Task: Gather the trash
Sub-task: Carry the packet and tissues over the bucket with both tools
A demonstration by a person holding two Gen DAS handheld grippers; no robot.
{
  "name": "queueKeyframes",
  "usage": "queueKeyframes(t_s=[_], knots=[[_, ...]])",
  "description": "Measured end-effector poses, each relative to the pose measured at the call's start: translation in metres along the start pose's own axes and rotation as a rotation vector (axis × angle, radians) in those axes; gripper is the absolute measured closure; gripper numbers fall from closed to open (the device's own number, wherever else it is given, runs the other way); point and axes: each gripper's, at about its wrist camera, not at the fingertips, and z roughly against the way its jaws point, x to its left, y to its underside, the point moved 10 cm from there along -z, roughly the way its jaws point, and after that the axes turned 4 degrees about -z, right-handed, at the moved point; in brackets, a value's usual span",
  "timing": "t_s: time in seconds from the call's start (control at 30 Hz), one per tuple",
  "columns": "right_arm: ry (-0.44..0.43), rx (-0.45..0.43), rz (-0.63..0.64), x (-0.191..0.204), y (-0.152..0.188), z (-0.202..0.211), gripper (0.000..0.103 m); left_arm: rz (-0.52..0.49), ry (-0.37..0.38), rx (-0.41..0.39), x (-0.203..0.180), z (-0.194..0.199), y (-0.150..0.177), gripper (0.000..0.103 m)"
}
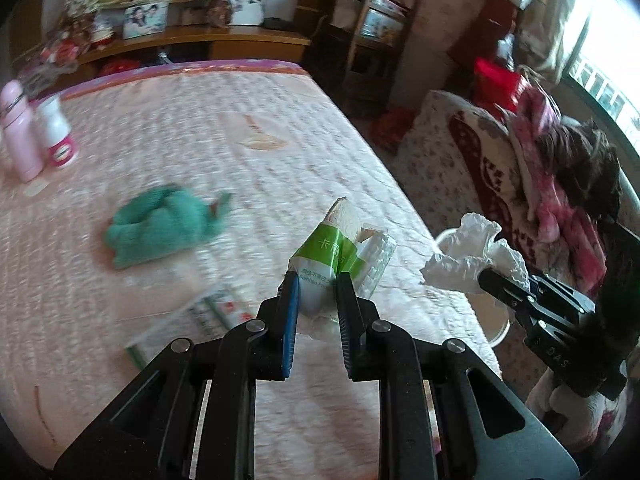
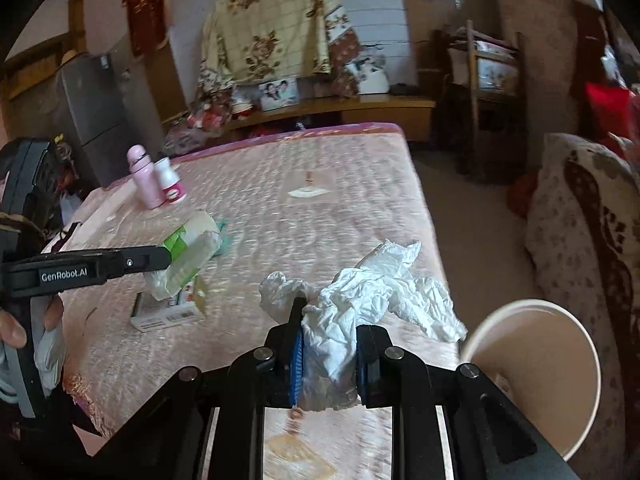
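Note:
My left gripper (image 1: 317, 280) is shut on a green-and-white tissue pack (image 1: 332, 252) and holds it above the pink bed (image 1: 200, 120); the pack also shows in the right wrist view (image 2: 188, 252). My right gripper (image 2: 326, 316) is shut on a crumpled white tissue (image 2: 372, 288), held over the bed's right edge; the tissue shows in the left wrist view (image 1: 472, 256) too. A white bin (image 2: 536, 372) stands on the floor beside the bed, just right of the right gripper.
On the bed lie a green cloth (image 1: 160, 224), a small flat box (image 2: 168, 308), a pink bottle (image 2: 142, 178) and a white jar (image 2: 172, 182). A patterned sofa (image 2: 580, 240) with clothes stands right of the bin. Shelves and a chair stand behind.

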Motion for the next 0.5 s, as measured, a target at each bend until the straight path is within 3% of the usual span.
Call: queueKeyframes(t_s=[0.5], knots=[[0.16, -0.024, -0.143, -0.12, 0.022, 0.047, 0.084, -0.144, 0.088, 0.051, -0.118, -0.055, -0.008, 0.087]])
